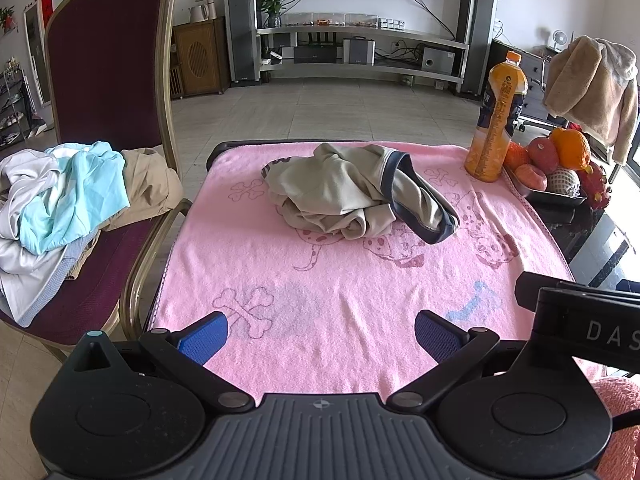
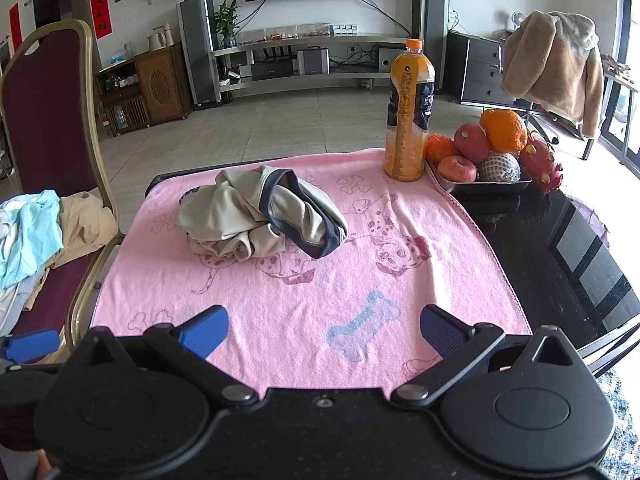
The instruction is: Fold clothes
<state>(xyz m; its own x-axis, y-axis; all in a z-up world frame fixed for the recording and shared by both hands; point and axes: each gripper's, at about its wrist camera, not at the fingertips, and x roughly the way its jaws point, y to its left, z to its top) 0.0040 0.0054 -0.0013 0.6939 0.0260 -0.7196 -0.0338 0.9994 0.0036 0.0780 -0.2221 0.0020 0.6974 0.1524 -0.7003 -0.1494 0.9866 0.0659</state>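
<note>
A crumpled beige garment with navy trim lies in a heap on the far half of a pink towel spread over the table. My left gripper hangs open over the towel's near edge, well short of the garment, with nothing between its blue pads. My right gripper is open too, just to the right of the left one, above a blue bone print, and holds nothing. The right gripper's black body shows at the right edge of the left wrist view.
A maroon chair at the left carries a pile of white, light-blue and tan clothes. An orange juice bottle and a fruit tray stand at the table's far right. A tan fleece jacket hangs behind.
</note>
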